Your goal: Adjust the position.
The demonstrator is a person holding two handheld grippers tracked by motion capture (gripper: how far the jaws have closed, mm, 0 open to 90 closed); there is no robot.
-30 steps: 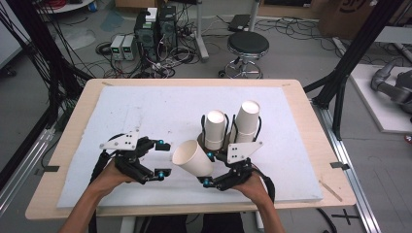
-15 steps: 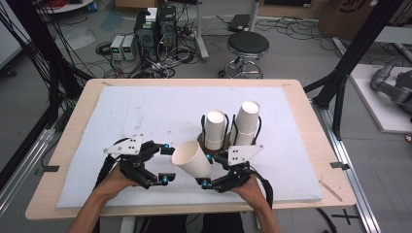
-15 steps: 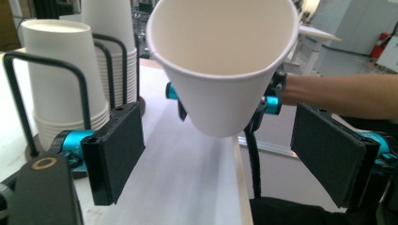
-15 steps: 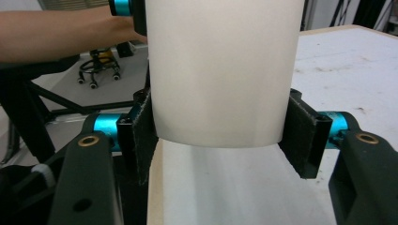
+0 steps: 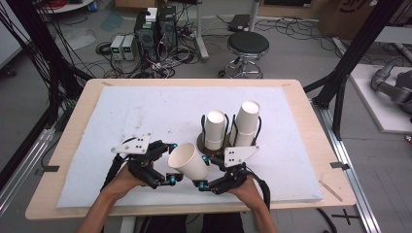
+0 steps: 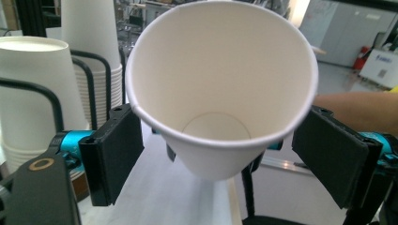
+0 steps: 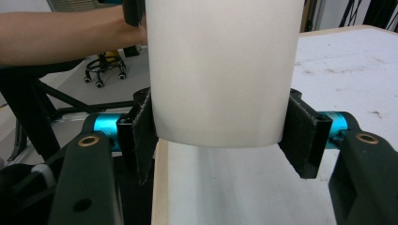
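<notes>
A white paper cup (image 5: 190, 162) lies tilted above the mat's front, its mouth toward the left. My right gripper (image 5: 203, 171) is shut on the cup's base end; in the right gripper view its pads (image 7: 141, 136) press on both sides of the cup (image 7: 220, 70). My left gripper (image 5: 172, 162) stands around the cup's mouth. In the left gripper view the cup (image 6: 220, 70) sits between the jaws of the left gripper (image 6: 220, 154), which have just been opening. The pads (image 6: 115, 157) flank the cup without squeezing it.
Two stacks of paper cups (image 5: 215, 128) (image 5: 248, 121) stand in black wire holders just behind the held cup, also seen as stacks (image 6: 28, 93) in the left gripper view. A white mat (image 5: 145, 111) covers the wooden table (image 5: 316, 145). A stool (image 5: 248, 46) stands beyond.
The left gripper has edged slightly toward the cup's mouth. The right gripper and the cup have kept still.
</notes>
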